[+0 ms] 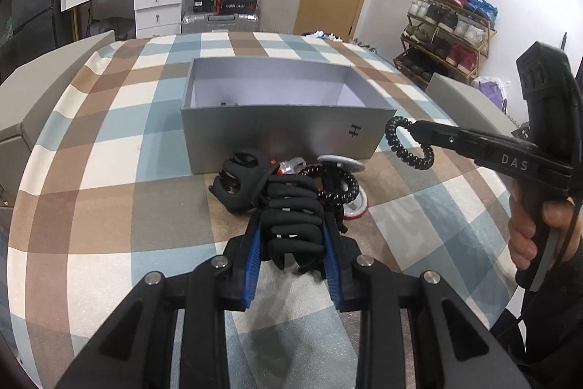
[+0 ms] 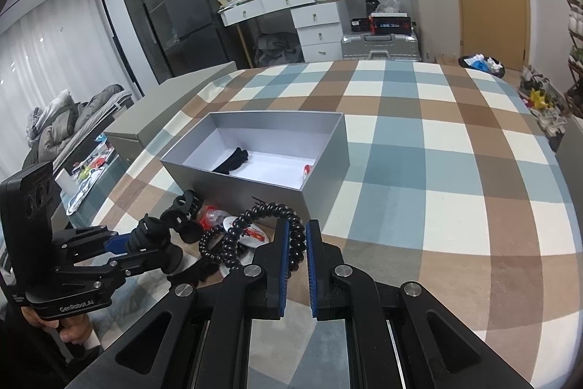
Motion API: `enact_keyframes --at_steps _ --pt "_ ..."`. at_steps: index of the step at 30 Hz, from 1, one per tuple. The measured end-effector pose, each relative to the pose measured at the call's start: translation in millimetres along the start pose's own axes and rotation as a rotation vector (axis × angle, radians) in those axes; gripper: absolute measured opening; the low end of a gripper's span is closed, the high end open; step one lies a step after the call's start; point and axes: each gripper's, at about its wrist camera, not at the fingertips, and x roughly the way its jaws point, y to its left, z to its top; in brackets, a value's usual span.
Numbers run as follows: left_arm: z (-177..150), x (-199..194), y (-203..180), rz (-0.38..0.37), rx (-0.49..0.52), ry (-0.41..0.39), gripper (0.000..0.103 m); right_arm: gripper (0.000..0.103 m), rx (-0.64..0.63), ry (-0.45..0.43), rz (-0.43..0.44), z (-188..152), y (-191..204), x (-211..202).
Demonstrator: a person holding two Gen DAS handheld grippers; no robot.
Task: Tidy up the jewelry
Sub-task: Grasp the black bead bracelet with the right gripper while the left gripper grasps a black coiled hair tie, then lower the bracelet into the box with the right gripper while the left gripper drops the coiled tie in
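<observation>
A matte silver-grey rectangular cardboard box (image 2: 255, 148) with a white lining stands open on the soft plaid cloth of blue, brown and cream squares (image 2: 437, 170); inside it lie a black ribbed hair claw (image 2: 233, 160) near the left wall and a small red-and-white piece (image 2: 307, 170) at the right end. Just in front of the box's near wall sits a loose heap: a black matte plastic claw clip (image 1: 240, 181) with curved teeth, a black coiled spiral hair tie (image 1: 337, 186), a round white-and-red disc (image 1: 351, 203) and a clear plastic piece (image 1: 291, 166), touching one another. The left gripper (image 1: 291, 228), with blue ribbed pads (image 1: 255, 243), is clamped on a second black toothed claw clip (image 1: 291, 221) at the near edge of the heap, its fingers pressed against the clip's sides. The right gripper (image 2: 298, 243) is closed narrowly on another glossy black spiral coil hair tie (image 2: 277, 225), whose loop hangs out past the fingertips, raised off the cloth beside the box's right front corner.
</observation>
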Motion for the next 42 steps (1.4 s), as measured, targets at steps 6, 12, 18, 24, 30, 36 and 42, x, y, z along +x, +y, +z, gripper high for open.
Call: enact_keyframes --at_steps 6,12,18,24,30,36,42 --pt "6.2 -9.7 1.2 -0.006 -0.006 -0.051 0.024 0.009 0.007 -0.035 0.01 2.7 0.3 -7.7" --pt "13.4 -18.1 7.6 -0.017 -0.036 -0.105 0.024 0.009 0.026 -0.083 0.012 5.9 -0.9 -16.1" --pt "20.3 -20.7 16.2 -0.005 -0.069 -0.142 0.024 0.009 0.084 -0.137 0.008 8.1 -10.3 -25.3" --pt "32.3 -23.8 22.3 0.017 -0.073 -0.181 0.024 0.009 0.138 -0.192 0.031 10.7 -19.6 -35.9" --pt "44.8 -24.1 28.4 0.037 -0.064 -0.211 0.024 0.009 0.19 -0.211 0.07 15.7 -23.9 -34.8" --pt "53.5 -18.5 32.8 0.028 -0.06 -0.223 0.024 0.009 0.206 -0.214 0.065 24.6 -20.6 -30.3" --pt "63.5 -8.3 34.7 0.007 -0.058 -0.219 0.024 0.009 0.204 -0.208 0.055 34.0 -14.7 -24.8"
